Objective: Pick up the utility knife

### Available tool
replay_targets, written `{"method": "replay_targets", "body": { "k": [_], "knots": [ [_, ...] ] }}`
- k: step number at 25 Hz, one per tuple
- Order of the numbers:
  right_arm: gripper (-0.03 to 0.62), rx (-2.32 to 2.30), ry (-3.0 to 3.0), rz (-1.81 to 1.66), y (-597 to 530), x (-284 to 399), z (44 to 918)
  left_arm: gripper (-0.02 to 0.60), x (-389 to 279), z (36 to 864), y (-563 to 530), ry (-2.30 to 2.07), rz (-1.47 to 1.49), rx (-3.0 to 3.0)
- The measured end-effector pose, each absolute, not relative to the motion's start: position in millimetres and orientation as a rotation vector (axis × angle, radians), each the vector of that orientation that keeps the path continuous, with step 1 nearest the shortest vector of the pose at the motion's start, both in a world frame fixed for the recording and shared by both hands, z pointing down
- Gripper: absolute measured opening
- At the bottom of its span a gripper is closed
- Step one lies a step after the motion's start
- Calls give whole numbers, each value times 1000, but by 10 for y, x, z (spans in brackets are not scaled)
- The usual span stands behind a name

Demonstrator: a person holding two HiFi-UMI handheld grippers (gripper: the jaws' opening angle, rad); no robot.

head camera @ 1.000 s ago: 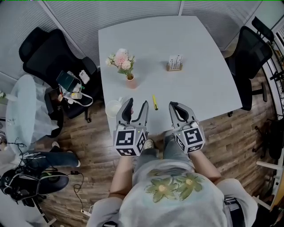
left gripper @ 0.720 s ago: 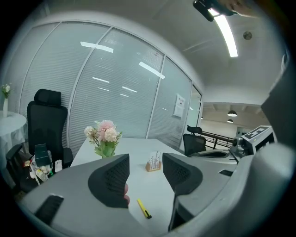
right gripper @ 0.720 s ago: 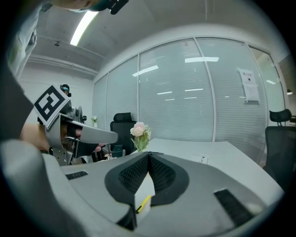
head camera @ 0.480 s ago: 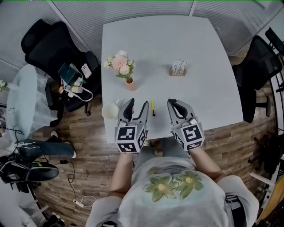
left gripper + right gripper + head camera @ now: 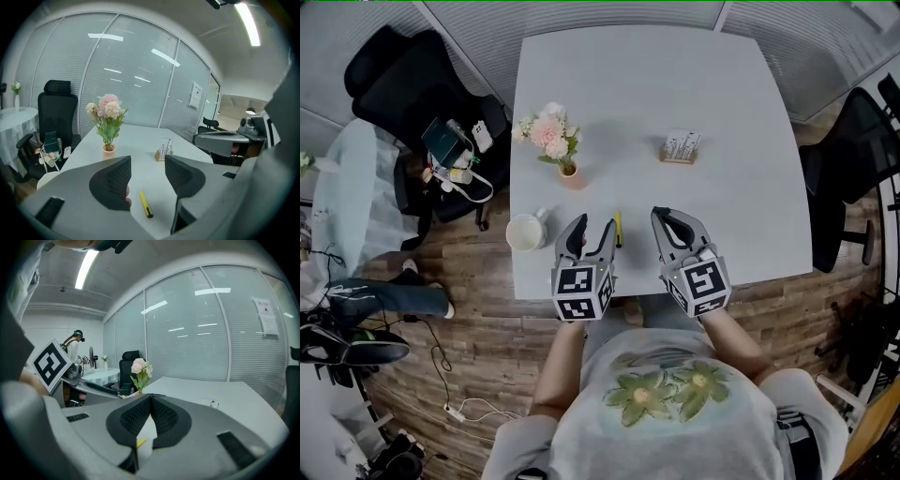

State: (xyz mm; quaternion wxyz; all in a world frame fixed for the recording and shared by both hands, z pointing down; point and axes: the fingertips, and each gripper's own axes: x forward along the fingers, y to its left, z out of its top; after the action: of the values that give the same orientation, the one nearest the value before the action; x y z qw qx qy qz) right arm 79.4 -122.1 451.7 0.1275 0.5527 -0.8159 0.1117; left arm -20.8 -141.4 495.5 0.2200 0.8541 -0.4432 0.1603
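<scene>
- Left gripper (image 5: 592, 230): jaws recorded apart, with nothing held between them. In the left gripper view (image 5: 147, 169) the gap is clear and the table (image 5: 675, 84) is seen through it.
- Right gripper (image 5: 664, 217): jaws recorded closed, tips meeting, with nothing clamped. This is confirmed in the right gripper view (image 5: 150, 401), where the ribbed pads (image 5: 133, 418) touch at the top.
- Utility knife (image 5: 618, 228): yellow, lying flat on the table. It is just outside the left gripper's right jaw, between the two grippers, and is touched by neither.
- In the left gripper view the utility knife (image 5: 146, 204) is seen low in the jaw gap, on the table, lying lengthwise away from the jaws.
- In the right gripper view only a small yellow piece of the utility knife (image 5: 140, 442) is seen, in the slit below the closed tips.
- Flower vase (image 5: 551, 141): upright, ahead of the left jaws and slightly to their left.
- Mug (image 5: 526, 232): just left of the left gripper's left jaw.
- Small card stand (image 5: 681, 147): well ahead of the right jaws.
</scene>
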Motion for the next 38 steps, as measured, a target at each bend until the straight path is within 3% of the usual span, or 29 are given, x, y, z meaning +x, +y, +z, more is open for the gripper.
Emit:
{"method": "replay_targets", "body": {
  "k": [38],
  "knots": [
    [6,1306,-2470,400,-1489,877,5086,232,63,6594,-1155,-1244,796,2080]
  ]
}}
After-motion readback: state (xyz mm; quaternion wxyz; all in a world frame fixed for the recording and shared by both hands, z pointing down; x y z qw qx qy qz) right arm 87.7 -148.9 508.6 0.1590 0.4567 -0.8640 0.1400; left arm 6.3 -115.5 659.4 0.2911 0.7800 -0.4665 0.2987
